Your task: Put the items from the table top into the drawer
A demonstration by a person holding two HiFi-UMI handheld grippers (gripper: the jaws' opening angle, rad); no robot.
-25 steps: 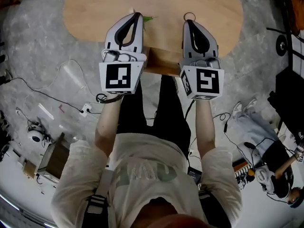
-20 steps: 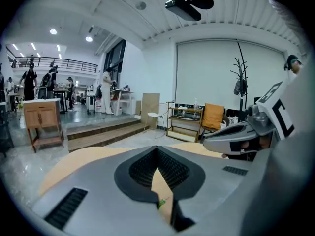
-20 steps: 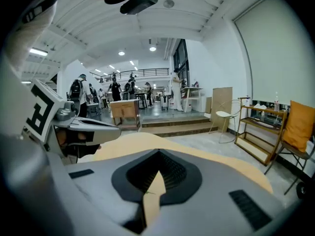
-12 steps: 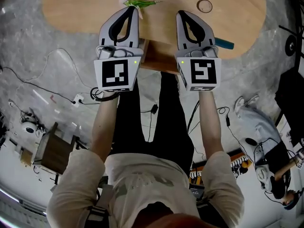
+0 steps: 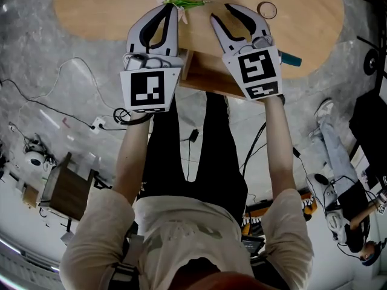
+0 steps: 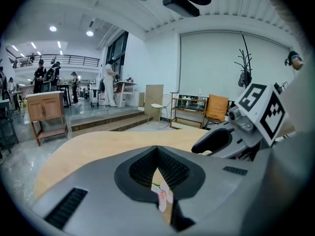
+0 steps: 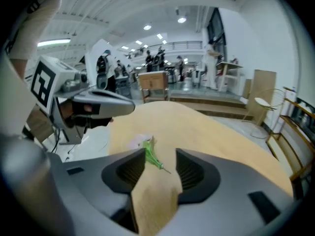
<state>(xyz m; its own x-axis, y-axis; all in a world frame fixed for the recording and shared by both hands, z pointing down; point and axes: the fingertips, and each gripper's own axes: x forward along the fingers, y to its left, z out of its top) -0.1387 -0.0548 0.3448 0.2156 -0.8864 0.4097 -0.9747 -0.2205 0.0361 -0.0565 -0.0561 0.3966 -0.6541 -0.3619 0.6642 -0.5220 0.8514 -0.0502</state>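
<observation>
Your left gripper [image 5: 172,9] held its jaws clenched together on nothing; your right gripper [image 5: 221,12] was opening its jaws, empty. The artificial flower [image 5: 179,2] lay on the wooden table [image 5: 103,11] just beyond both tips, with a ring [image 5: 266,9] to their right.

Up on the head, pointed steeply down at the near edge of the surface [image 5: 109,17], fairly far off. Down low for the other two, aimed along the jaws across that same wood, super close. Shared in all three: the flower [image 5: 179,2] near the edge.
</observation>
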